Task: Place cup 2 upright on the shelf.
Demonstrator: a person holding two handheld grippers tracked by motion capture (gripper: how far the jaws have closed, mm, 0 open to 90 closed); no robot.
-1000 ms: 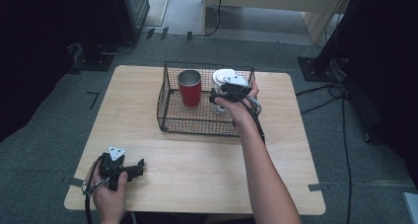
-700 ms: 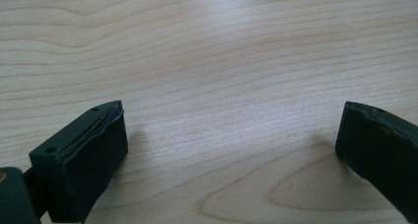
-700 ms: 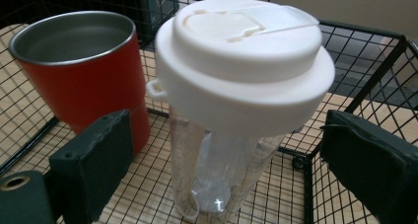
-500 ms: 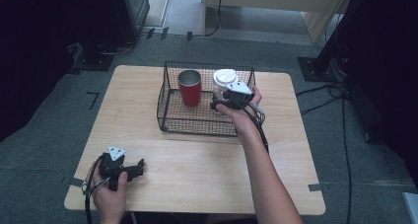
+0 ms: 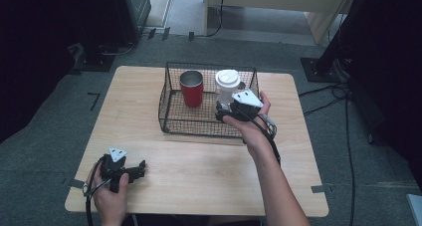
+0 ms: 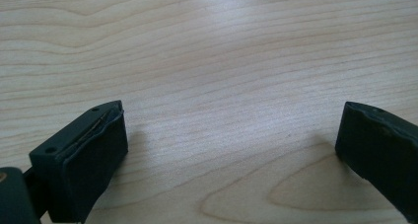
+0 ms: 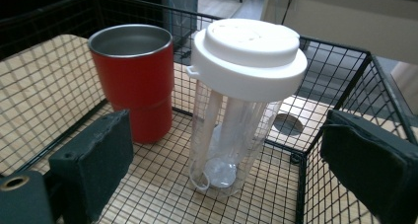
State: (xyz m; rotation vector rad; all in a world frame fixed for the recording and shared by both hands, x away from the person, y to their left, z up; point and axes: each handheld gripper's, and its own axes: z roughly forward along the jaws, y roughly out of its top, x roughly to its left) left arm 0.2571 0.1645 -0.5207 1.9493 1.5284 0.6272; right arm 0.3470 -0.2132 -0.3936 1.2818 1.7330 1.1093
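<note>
A black wire basket [image 5: 170, 114] stands on the far middle of the wooden table [image 5: 209, 178]. Inside it stand a red metal tumbler [image 5: 191, 88] [image 7: 134, 78] and, to its right, a clear plastic cup with a white lid [image 5: 227, 84] [image 7: 246, 91], both upright. My right gripper [image 5: 222, 111] [image 7: 224, 137] hovers over the basket's near right corner, open, its jaws short of the clear cup and apart from it. My left gripper [image 5: 140, 169] [image 6: 229, 130] rests low over the table's near left corner, open, with bare wood between its jaws.
Cables trail from both grippers toward the near edge. A black stand base [image 5: 318, 69] and cables lie on the floor to the right of the table. A round hole [image 7: 288, 124] in the tabletop shows behind the basket.
My right gripper has drawn back from the lidded cup toward the near side, leaving the cup standing alone in the basket. The left gripper has not moved.
</note>
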